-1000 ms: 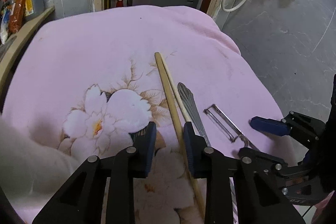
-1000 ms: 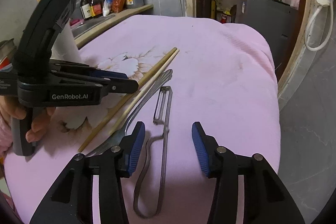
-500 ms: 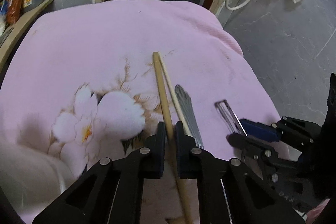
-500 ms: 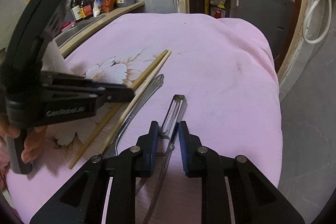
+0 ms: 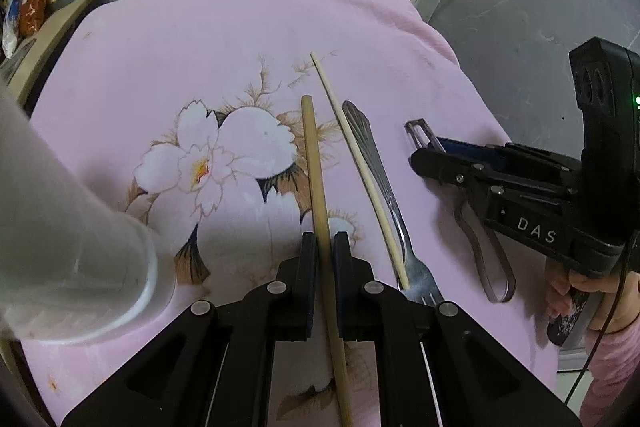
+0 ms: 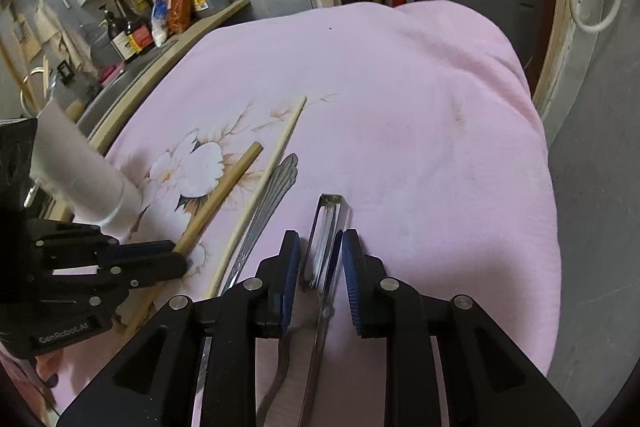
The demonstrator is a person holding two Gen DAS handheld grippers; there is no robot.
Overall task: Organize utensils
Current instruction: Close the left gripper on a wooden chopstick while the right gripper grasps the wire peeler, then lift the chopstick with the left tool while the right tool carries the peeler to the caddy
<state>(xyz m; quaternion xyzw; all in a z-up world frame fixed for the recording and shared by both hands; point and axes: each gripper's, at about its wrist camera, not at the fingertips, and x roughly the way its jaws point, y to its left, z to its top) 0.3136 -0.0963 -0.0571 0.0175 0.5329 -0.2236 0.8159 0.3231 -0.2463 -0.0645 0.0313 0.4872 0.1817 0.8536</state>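
Left gripper (image 5: 324, 247): pads pinched on the thick chopstick (image 5: 316, 179) partway along its shaft — far end raised over the cloth.
Right gripper (image 6: 320, 259): clamped around the peeler (image 6: 326, 223), head poking out forward.
Thin chopstick (image 5: 360, 163): flat on the cloth, between thick chopstick and fork (image 5: 384, 187), touching the fork.
Pink floral cloth (image 5: 200, 67): under everything.
White cup (image 5: 72, 227): far left, tilted.

A thick wooden chopstick (image 5: 316, 179) is raised at its near end. A thinner pale chopstick (image 5: 360, 167) lies flat on the cloth, touching a metal fork (image 5: 384, 187). A metal peeler (image 6: 326, 239) lies right of the fork.
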